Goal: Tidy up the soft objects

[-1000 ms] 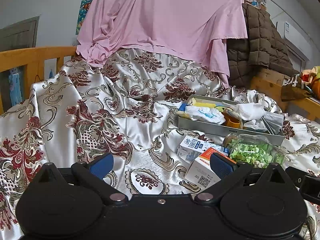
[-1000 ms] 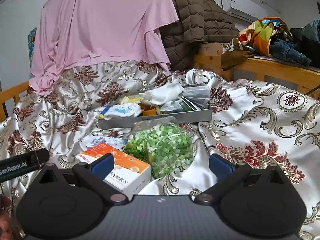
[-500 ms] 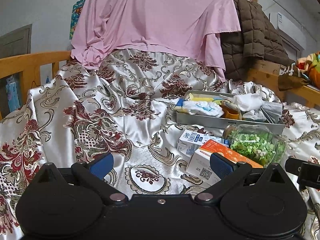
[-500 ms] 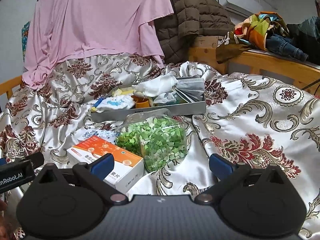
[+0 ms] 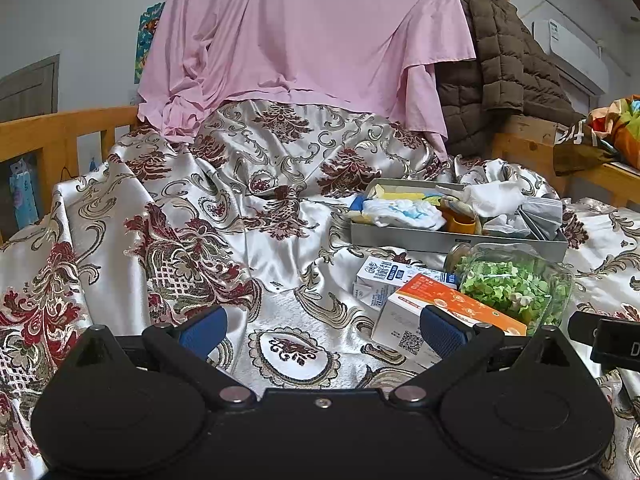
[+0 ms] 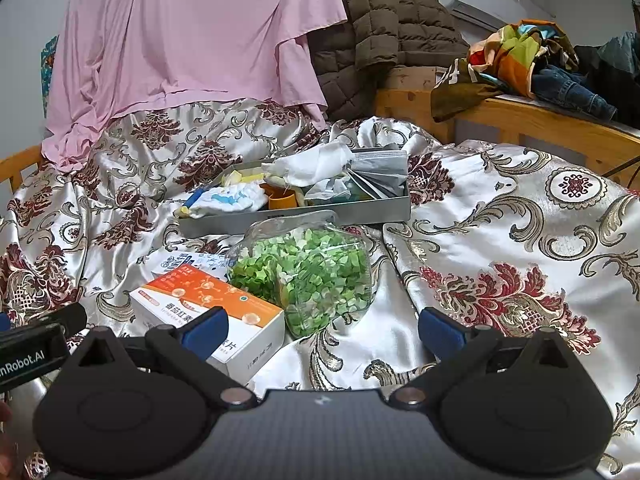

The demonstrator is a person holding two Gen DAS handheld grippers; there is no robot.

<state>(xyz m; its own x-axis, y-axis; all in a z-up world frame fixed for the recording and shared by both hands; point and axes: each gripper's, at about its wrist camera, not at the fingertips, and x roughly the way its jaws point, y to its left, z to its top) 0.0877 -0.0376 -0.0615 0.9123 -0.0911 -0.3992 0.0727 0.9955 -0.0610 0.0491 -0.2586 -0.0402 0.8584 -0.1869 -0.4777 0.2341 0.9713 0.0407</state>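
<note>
Left gripper (image 5: 322, 330): jaws spread wide, nothing between the blue pads (image 5: 202, 330), only patterned satin bedspread (image 5: 224, 216) under the gap. Right pad overlaps the near corner of the orange-and-white box (image 5: 452, 308) in view; can't tell if it touches.

Right gripper (image 6: 322, 330): also spread, empty. Its left pad sits in front of the orange-and-white box (image 6: 208, 300), contact unclear. At 9 o'clock in this view a black bar reading "nRobot.AI" (image 6: 28, 354) is cut off by the frame; looks like part of the other gripper.

Outward, right view: clear bag of green pieces (image 6: 308, 268) at 12 o'clock from the gap, lying just beside the orange box and partly covering a blue-and-white carton (image 6: 180, 261), most of which is hidden. Carton shows better in the left view (image 5: 384, 278).

Behind the bag: grey tray (image 6: 304, 214) holding the soft items, namely white cloth with blue print (image 6: 234, 198), crumpled white fabric (image 6: 316, 164), grey folded masks (image 6: 380, 172). A small orange cup (image 6: 282, 200) sits among them, lower half hidden by the tray wall. Yellow items at the tray's far left are too jumbled to identify.

Further back: pink sheet (image 6: 192, 36) draped at 11 o'clock, brown quilted jacket (image 6: 384, 28) at 12, clothes pile (image 6: 532, 56) on a wooden rail at 2. Fingertip edge barely visible at 7 o'clock, mostly out of frame.
</note>
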